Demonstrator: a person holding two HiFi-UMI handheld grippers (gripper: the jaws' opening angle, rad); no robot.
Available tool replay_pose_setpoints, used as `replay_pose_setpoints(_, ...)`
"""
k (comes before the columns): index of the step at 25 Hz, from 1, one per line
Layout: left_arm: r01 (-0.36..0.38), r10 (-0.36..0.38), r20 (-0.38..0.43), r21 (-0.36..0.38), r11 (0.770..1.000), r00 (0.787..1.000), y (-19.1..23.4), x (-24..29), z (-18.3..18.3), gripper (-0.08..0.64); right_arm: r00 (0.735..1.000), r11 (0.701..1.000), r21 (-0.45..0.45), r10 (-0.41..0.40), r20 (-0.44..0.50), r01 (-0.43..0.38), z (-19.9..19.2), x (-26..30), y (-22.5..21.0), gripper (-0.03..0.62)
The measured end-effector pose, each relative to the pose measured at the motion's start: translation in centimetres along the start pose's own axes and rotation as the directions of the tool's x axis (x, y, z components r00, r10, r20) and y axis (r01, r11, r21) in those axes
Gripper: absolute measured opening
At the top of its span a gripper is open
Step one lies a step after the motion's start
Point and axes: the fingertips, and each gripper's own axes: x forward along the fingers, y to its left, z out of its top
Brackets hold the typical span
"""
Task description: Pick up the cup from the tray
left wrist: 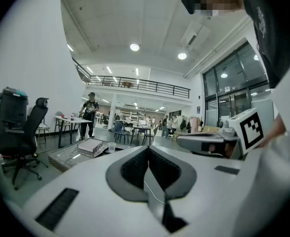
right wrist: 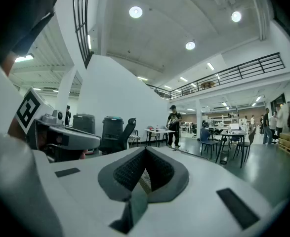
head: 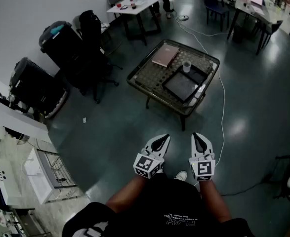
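A: Head view first, what is seen?
B: A low table [head: 147, 75] is seen ahead on the dark floor. The cup [head: 186, 66] is stood upright on a black tray [head: 198, 76] at the table's far right part, just beside a flat book [head: 165, 56]. A larger tray [head: 181, 86] is laid nearer.
A: Claws?
B: The left gripper [head: 158, 143] and the right gripper [head: 200, 143] are held side by side low in the frame, well apart from the table. Both claws are pressed together, nothing pinched.
A: Left gripper view?
B: The jaws are seen pressed together, with nothing between. The cup, book and table are caught far off at left, beyond the jaws. A black office chair [left wrist: 23, 132] is placed further left.
A: Right gripper view?
B: The jaws are shown closed on each other, empty. A person [right wrist: 173, 126] in dark clothes is seen standing by a white table [right wrist: 157, 131], and dark bins [right wrist: 85, 127] are set by the wall
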Motion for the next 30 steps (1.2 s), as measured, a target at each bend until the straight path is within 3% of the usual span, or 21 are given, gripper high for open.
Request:
replay_pose_setpoints(18, 0.013, -0.013, 0.006, 0.0, 1.0, 1.0, -1.7, -0.6, 0.0, 0.011, 1.0, 0.997, 0.071, -0.01, 0.008, 0.01, -0.7, -1.7, -0.7, 0.009)
replay_pose_setpoints(30, -0.006, 0.007, 0.028, -0.056, 0.998, 1.0, 2.4, 2.8, 0.2, 0.011, 1.0, 0.999, 0.042, 0.0, -0.01, 0.0, 0.0, 2.2, -3.1, 0.009)
